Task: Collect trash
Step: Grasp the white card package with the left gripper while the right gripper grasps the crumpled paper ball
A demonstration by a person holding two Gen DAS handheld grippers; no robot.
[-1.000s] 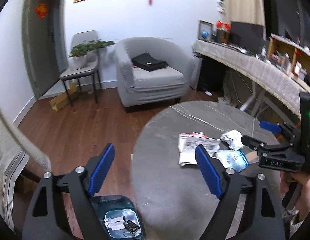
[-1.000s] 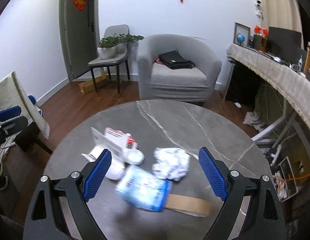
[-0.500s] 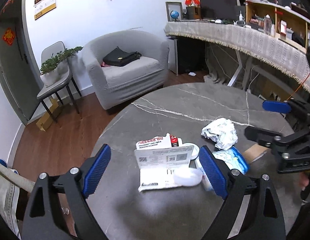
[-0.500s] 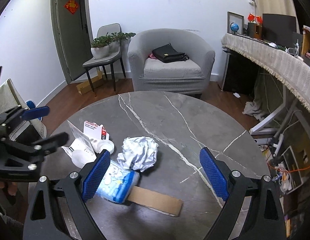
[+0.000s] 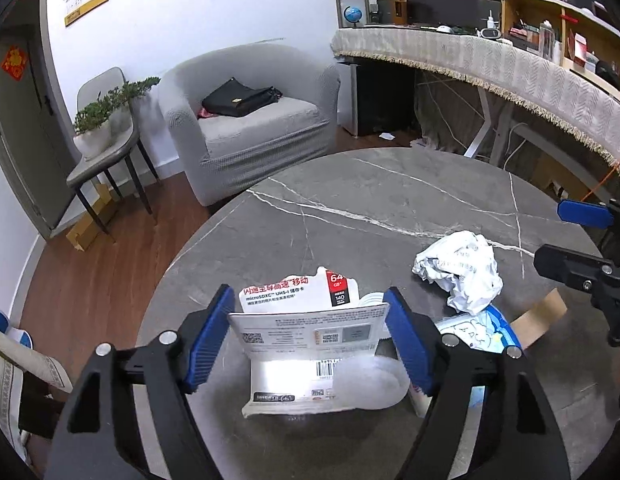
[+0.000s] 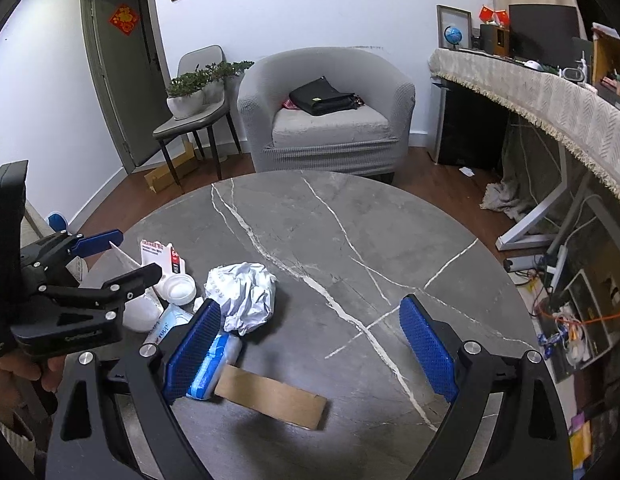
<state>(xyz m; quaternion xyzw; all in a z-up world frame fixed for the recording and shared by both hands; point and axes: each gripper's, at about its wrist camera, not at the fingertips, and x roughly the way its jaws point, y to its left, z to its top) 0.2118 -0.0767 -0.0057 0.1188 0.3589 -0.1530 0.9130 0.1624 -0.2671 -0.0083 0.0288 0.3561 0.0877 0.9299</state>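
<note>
On the round grey marble table (image 5: 390, 200) stands a folded white card packet (image 5: 310, 332) with a clear plastic blister (image 5: 366, 384). My left gripper (image 5: 308, 340) straddles it, jaws closing, pads right at the card's edges without pressing. To its right lie crumpled white paper (image 5: 462, 272), a blue-and-white wipes pack (image 5: 486, 332) and a cardboard strip (image 5: 542, 316). My right gripper (image 6: 310, 352) hangs open over the cardboard strip (image 6: 270, 396), its left pad beside the wipes pack (image 6: 214, 364), near the crumpled paper (image 6: 242, 292). Nothing is between its fingers.
A grey armchair (image 6: 326, 120) with a black bag stands beyond the table, a chair with a potted plant (image 6: 190, 92) left of it. A long cloth-covered desk (image 6: 550, 92) runs along the right. A hand (image 6: 30, 368) holds the left gripper (image 6: 122, 256).
My left gripper swung from over a floor bin onto the table and sank around the white card packet, jaws narrowing. The right gripper drifted right, so the trash now sits at its left.
</note>
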